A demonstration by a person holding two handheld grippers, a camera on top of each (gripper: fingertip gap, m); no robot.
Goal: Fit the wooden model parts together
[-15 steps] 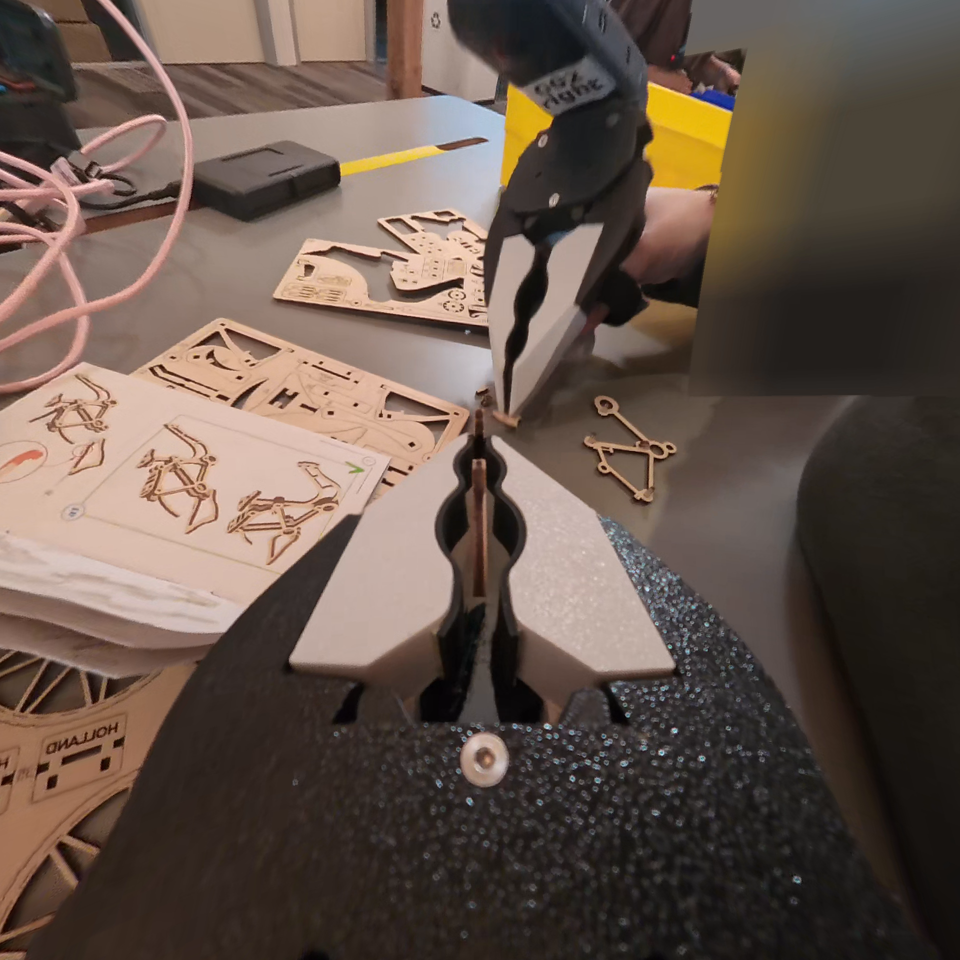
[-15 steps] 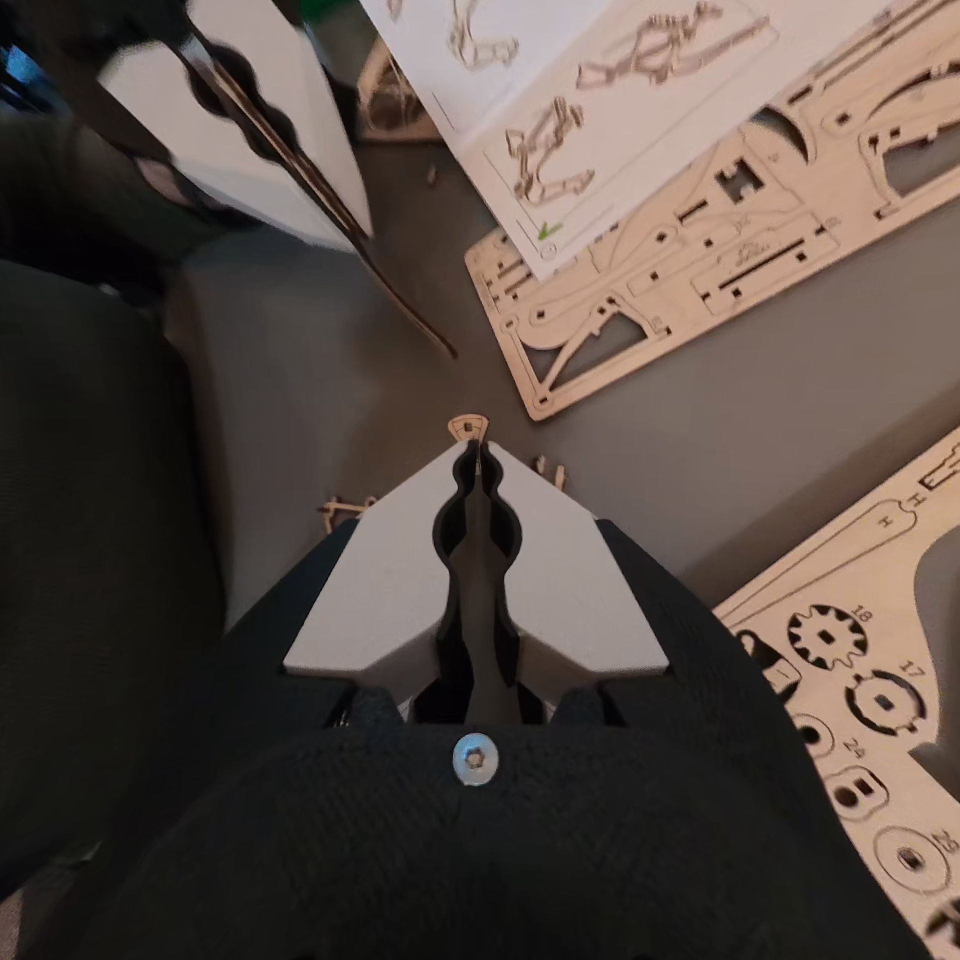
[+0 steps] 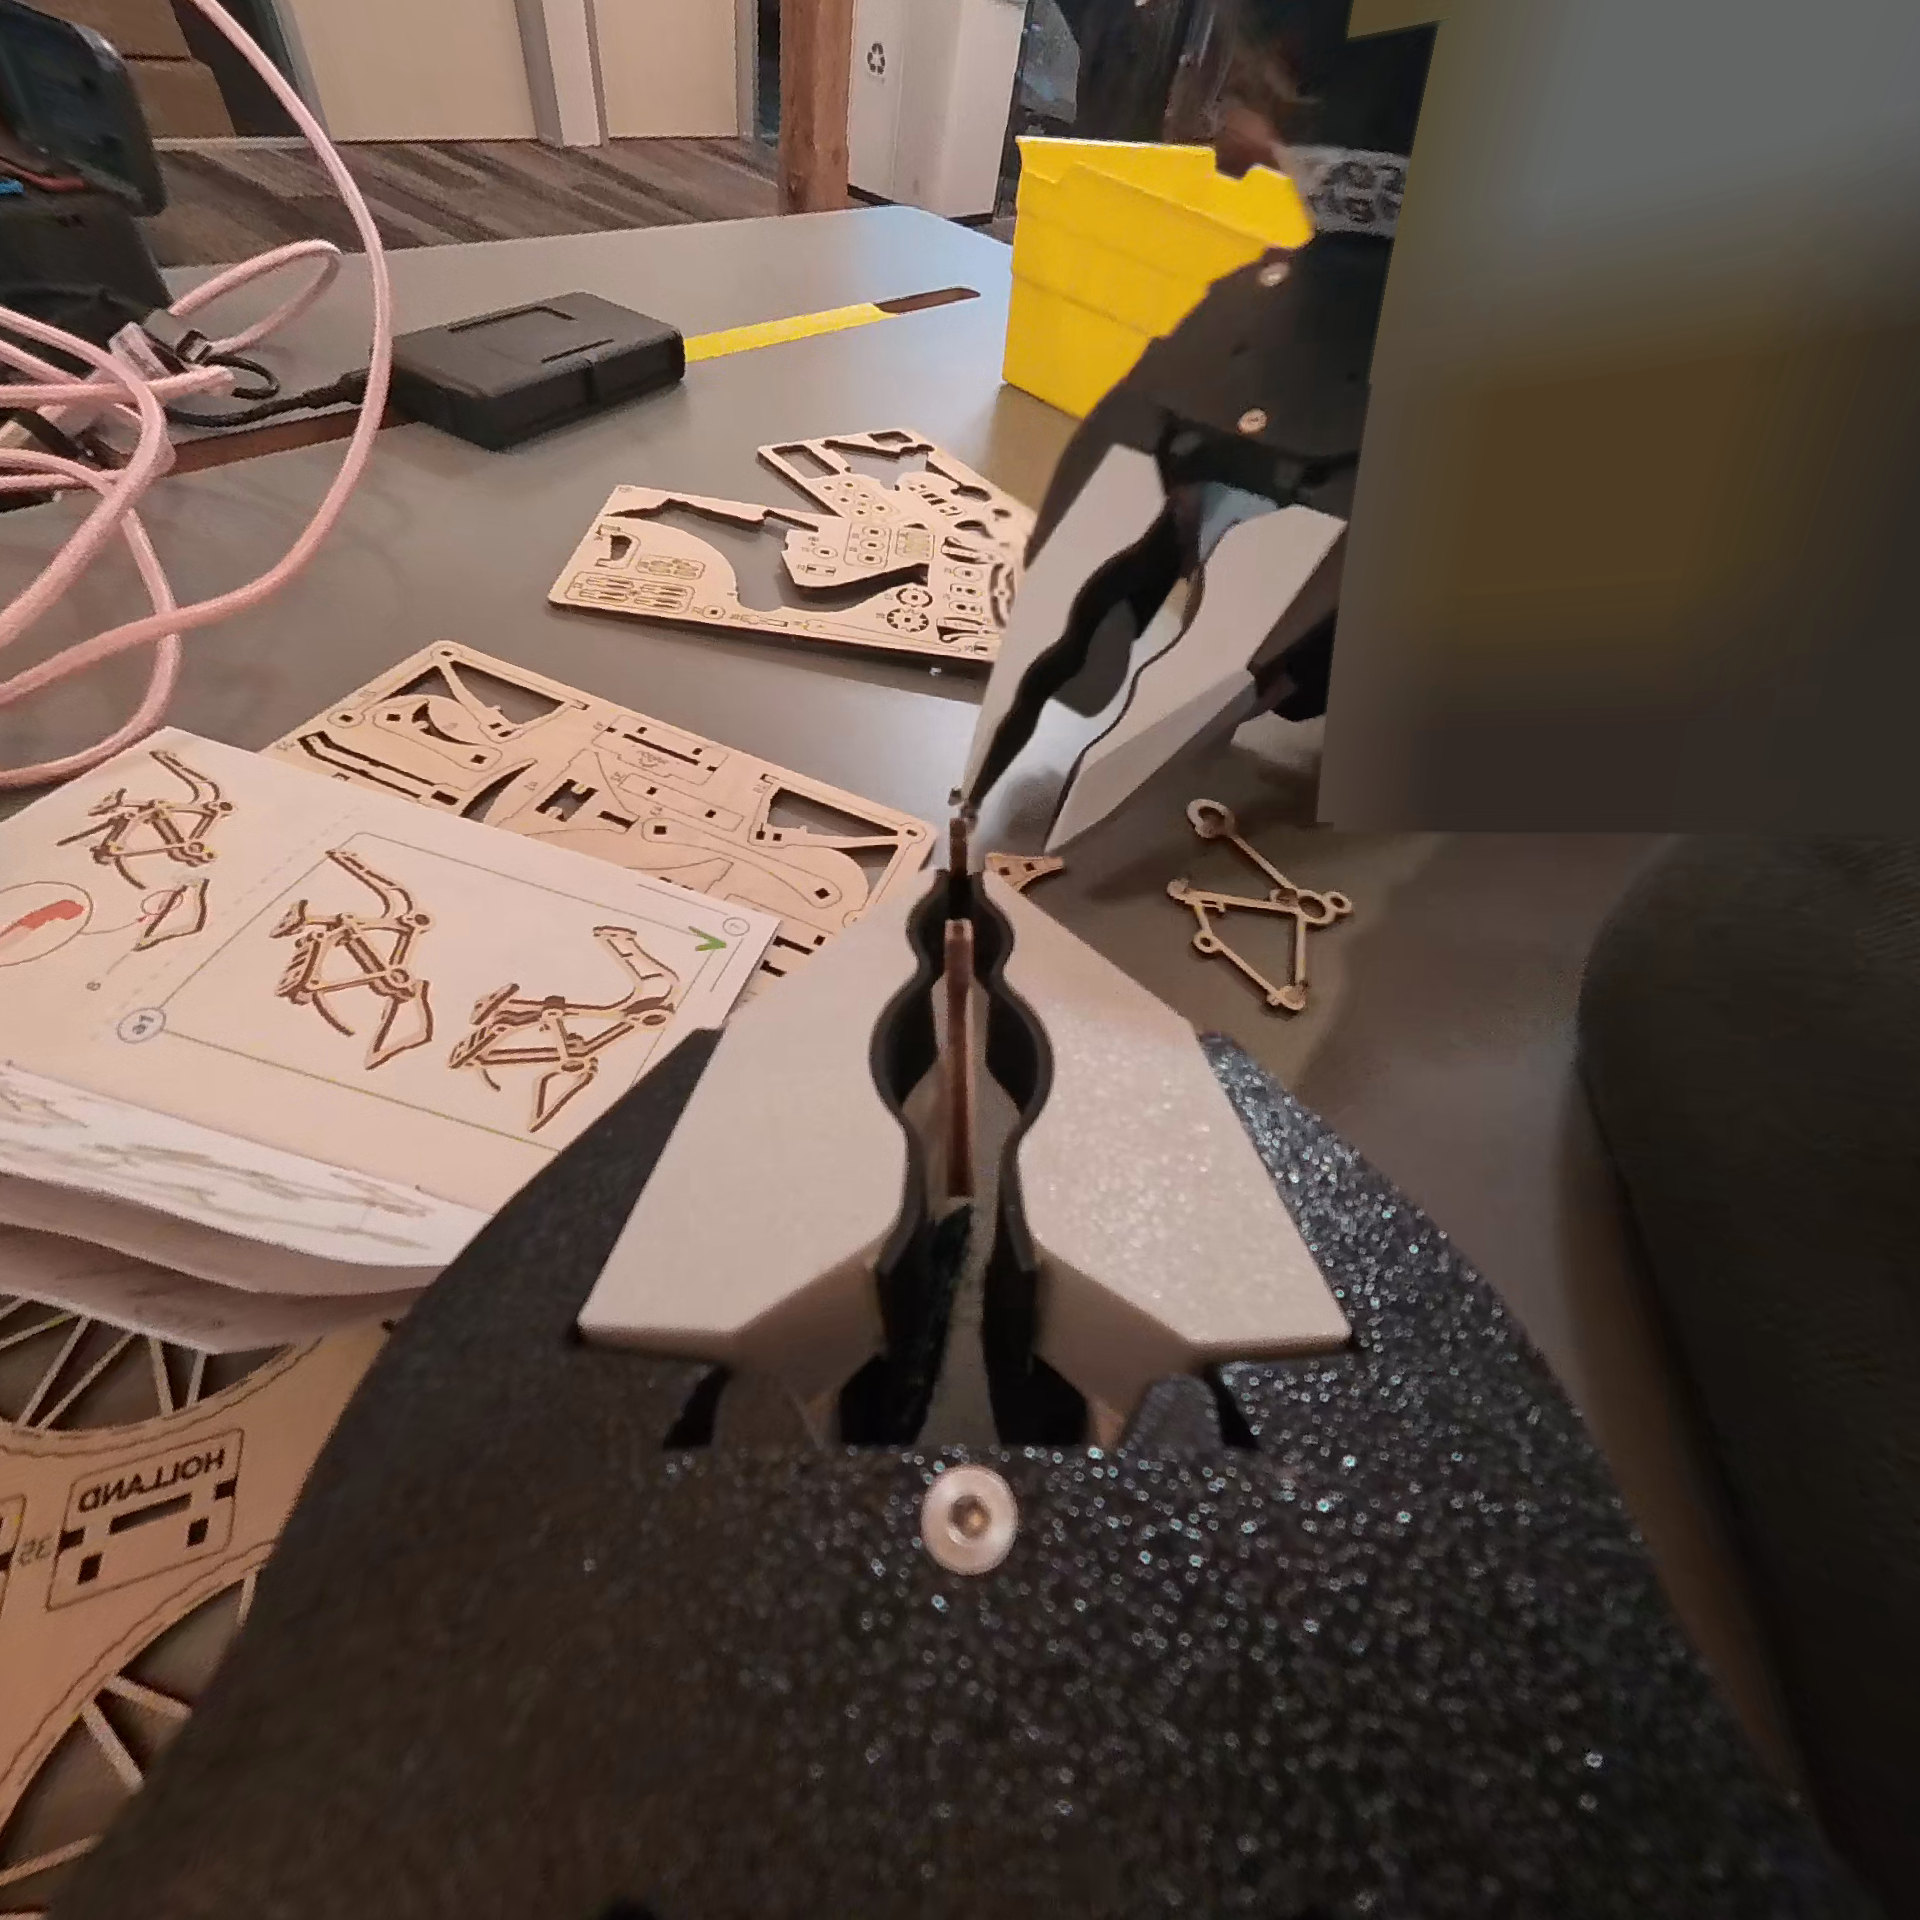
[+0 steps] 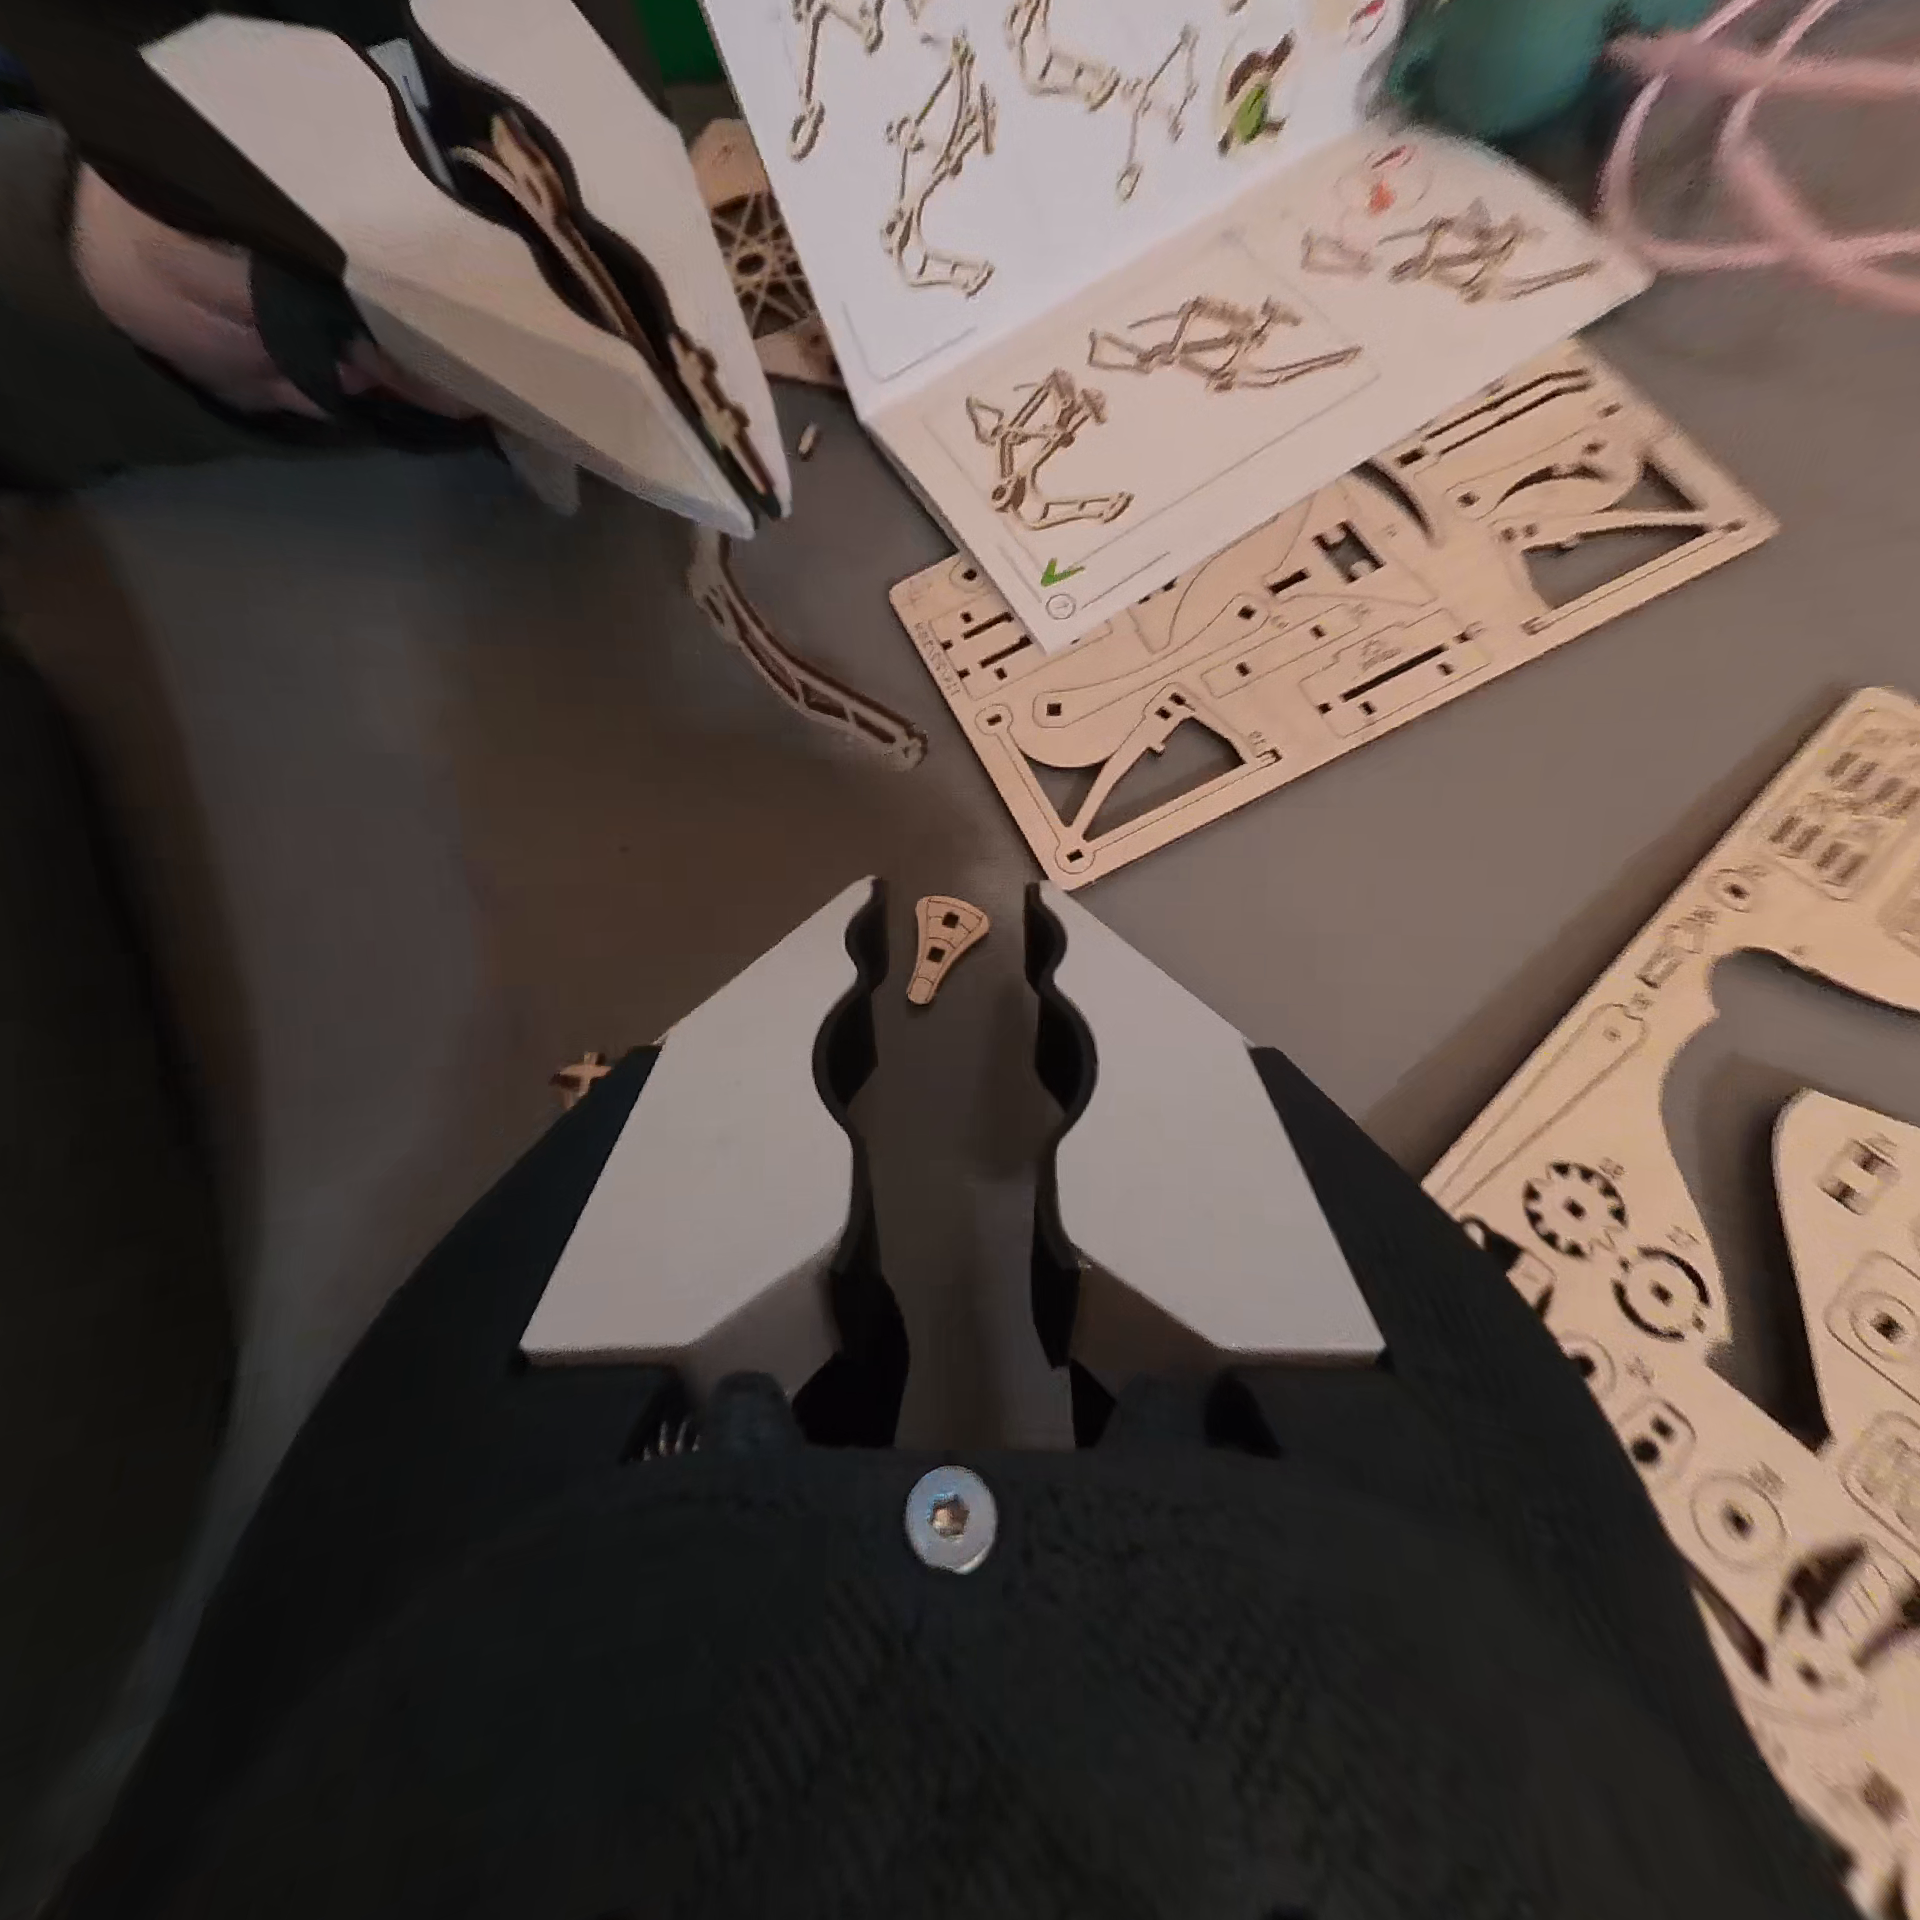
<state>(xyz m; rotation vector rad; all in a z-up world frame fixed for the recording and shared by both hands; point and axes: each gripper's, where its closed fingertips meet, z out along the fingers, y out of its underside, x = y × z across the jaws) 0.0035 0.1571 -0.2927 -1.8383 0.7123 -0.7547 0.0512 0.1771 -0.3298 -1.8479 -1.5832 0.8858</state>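
Observation:
My left gripper (image 3: pixel 958 883) is shut on a long thin wooden arm part (image 3: pixel 957 997), seen edge-on, whose end sticks out past the fingertips. In the right wrist view the left gripper (image 4: pixel 764 509) is at the upper left, and the arm part (image 4: pixel 800 675) curves out below it. My right gripper (image 4: pixel 954 902) is open and empty, low over the grey table. A small fan-shaped wooden piece (image 4: pixel 940 948) lies flat on the table between its fingertips. It also shows in the left wrist view (image 3: pixel 1023 868), under the open right gripper (image 3: pixel 1023 821).
An open instruction booklet (image 3: pixel 343 966) and several laser-cut wooden sheets (image 3: pixel 623 769) (image 4: pixel 1351 686) (image 4: pixel 1714 1195) lie on the table. A loose wooden linkage (image 3: pixel 1252 914) lies right of the grippers. Pink cables (image 3: pixel 156 436), a black box (image 3: pixel 540 364) and a yellow bin (image 3: pixel 1122 270) are at the back. One gripper's finger ends stand about 7 centimetres off the other's.
My right gripper has opened and let go of the small fan-shaped piece, which now lies on the table. It has tilted back to the right. My left gripper still holds the arm part.

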